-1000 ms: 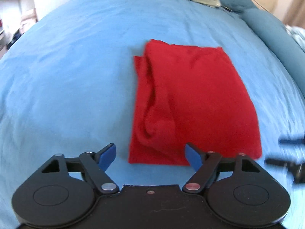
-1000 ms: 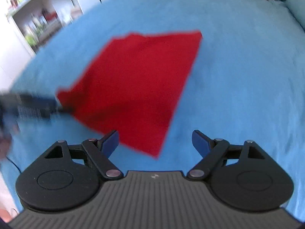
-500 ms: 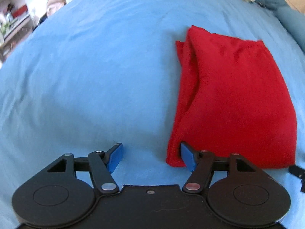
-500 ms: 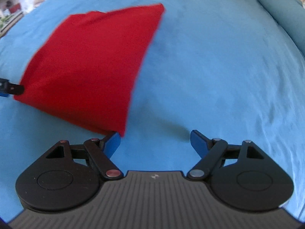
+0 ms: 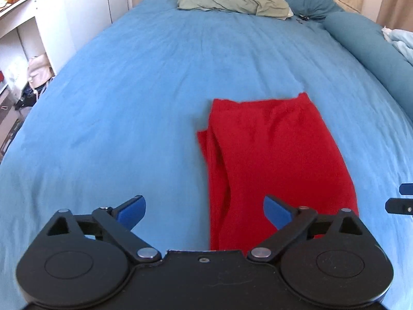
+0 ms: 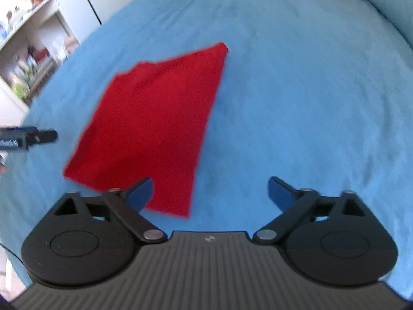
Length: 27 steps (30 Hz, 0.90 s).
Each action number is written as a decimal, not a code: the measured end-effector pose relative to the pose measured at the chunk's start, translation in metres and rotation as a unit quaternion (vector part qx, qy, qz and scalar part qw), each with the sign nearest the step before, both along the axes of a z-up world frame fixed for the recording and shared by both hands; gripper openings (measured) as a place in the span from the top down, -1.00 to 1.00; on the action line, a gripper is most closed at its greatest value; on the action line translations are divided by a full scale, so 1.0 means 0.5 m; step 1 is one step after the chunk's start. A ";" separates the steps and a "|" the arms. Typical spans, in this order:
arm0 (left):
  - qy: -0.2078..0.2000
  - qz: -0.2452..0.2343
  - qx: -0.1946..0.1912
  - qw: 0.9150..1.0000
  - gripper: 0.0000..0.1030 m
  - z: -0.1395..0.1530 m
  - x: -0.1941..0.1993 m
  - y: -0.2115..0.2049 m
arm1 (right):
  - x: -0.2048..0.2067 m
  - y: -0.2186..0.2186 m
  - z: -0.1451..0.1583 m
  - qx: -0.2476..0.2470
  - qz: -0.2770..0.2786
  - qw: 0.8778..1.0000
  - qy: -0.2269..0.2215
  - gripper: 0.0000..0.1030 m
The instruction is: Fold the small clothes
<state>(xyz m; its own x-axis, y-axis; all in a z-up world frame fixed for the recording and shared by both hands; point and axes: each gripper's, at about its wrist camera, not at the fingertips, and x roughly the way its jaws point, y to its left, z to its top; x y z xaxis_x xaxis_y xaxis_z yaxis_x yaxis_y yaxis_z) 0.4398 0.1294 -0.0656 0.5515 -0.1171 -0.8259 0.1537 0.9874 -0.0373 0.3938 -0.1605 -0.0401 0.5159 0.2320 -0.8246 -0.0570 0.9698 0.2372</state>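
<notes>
A folded red cloth lies flat on the blue bedspread, with a rumpled fold along its left edge. My left gripper hovers above the cloth's near left corner, its jaws opening wide and nothing pressed between the blue pads. In the right wrist view the same red cloth lies ahead and to the left. My right gripper hangs over its near right corner, jaws also opening, holding nothing. Each gripper's tip shows at the edge of the other's view.
Pillows and a long teal bolster line the far and right sides of the bed. White shelving with clutter stands off the left edge. Blue bedspread stretches left of the cloth and right of it in the right wrist view.
Both grippers have lifted and pulled back from the cloth, so more of the bed shows. The left jaws, narrower and beside the cloth's corner half a second ago, now stand wide.
</notes>
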 end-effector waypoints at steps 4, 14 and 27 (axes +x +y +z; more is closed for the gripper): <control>0.039 -0.002 -0.067 0.997 -0.96 -0.038 0.066 0.012 | 0.077 -0.007 -0.036 0.059 -0.026 0.998 0.029 -1.00; 0.093 0.016 -0.143 0.985 -0.49 -0.139 0.143 0.013 | 0.174 0.013 -0.137 0.102 -0.044 0.992 0.065 -0.84; 0.079 0.029 -0.155 0.984 0.48 -0.090 0.117 0.000 | 0.145 0.032 -0.091 0.134 -0.044 0.990 0.018 0.26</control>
<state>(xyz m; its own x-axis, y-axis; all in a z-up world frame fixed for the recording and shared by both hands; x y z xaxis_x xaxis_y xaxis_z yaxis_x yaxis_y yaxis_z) 0.4984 0.1292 -0.1104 0.4315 -0.3494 -0.8317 0.0664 0.9317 -0.3570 0.4663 -0.1443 -0.0858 0.5159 0.4000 -0.7575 0.0373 0.8729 0.4864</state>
